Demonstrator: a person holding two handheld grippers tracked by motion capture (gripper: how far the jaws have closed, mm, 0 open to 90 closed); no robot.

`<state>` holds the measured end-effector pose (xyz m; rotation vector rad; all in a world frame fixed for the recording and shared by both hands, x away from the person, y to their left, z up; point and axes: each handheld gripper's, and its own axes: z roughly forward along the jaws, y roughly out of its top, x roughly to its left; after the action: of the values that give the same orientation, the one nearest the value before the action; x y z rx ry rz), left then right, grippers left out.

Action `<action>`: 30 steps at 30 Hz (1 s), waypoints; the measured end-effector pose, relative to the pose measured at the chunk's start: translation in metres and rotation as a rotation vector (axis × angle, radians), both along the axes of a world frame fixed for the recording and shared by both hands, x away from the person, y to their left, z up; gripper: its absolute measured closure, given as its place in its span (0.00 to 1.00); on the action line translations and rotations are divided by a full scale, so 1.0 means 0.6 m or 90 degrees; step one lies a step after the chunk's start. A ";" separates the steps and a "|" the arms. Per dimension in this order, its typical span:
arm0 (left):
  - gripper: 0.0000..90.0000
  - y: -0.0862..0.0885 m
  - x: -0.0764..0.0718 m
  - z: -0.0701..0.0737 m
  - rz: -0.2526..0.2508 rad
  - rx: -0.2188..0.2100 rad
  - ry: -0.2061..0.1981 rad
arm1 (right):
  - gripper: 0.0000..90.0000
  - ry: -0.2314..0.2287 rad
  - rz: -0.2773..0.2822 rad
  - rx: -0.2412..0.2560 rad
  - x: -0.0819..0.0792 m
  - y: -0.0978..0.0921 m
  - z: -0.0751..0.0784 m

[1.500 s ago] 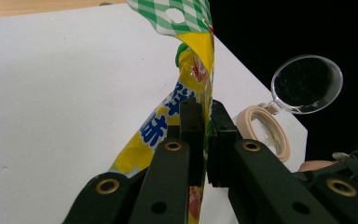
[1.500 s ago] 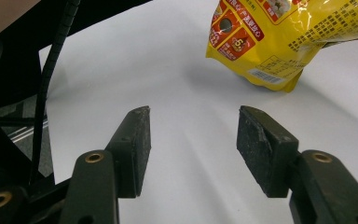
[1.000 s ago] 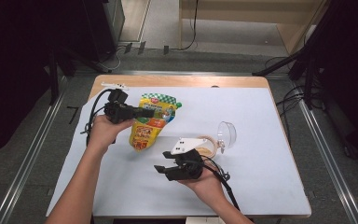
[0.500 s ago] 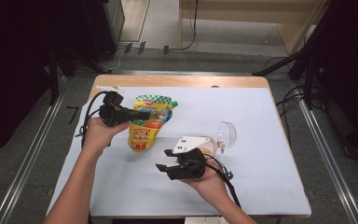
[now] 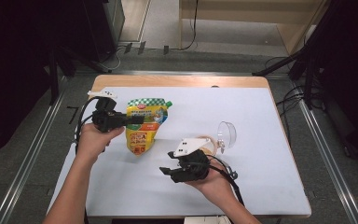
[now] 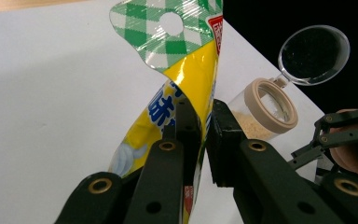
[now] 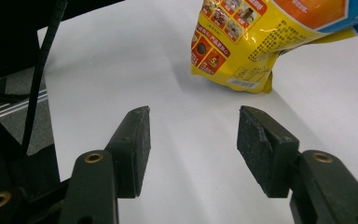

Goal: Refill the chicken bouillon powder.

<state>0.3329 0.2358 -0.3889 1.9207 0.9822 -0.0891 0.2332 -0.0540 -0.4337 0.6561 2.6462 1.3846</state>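
We have stood the pouch (image 5: 142, 126) more upright, left gripper (image 5: 137, 120) clamping it; right gripper (image 5: 168, 170) waits, jaws spread, near the jar (image 5: 209, 145).

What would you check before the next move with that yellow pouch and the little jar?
1. Left gripper has the yellow pouch: ok, its fingers are closed on the pouch's edge.
2. Right gripper is free to help: ok, fingers apart with nothing between them, above the white tabletop.
3. Jar is open: ok, its clear lid is flipped back.
4. Jar stands upright: not ok, it seems to lie on its side.
5. Pouch's spout is uncapped: cannot tell.
6. Jar has room: cannot tell, though some pale powder shows inside.
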 end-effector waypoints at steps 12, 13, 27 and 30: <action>0.89 0.029 -0.018 -0.004 -0.001 -0.001 0.005 | 0.52 0.017 -0.015 0.031 0.005 -0.017 0.003; 0.88 0.030 -0.018 -0.003 -0.003 -0.007 0.004 | 0.52 0.017 -0.015 0.030 0.006 -0.018 0.003; 0.63 0.033 -0.025 0.013 -0.001 0.009 -0.001 | 0.52 0.015 -0.038 0.015 0.017 -0.033 0.002; 0.58 0.039 -0.026 0.020 0.004 -0.001 -0.011 | 0.53 0.011 -0.038 0.013 0.017 -0.034 0.004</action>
<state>0.3175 0.2590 -0.3772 1.9136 0.9774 -0.0699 0.2437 -0.0743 -0.4312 0.7463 2.6052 1.3991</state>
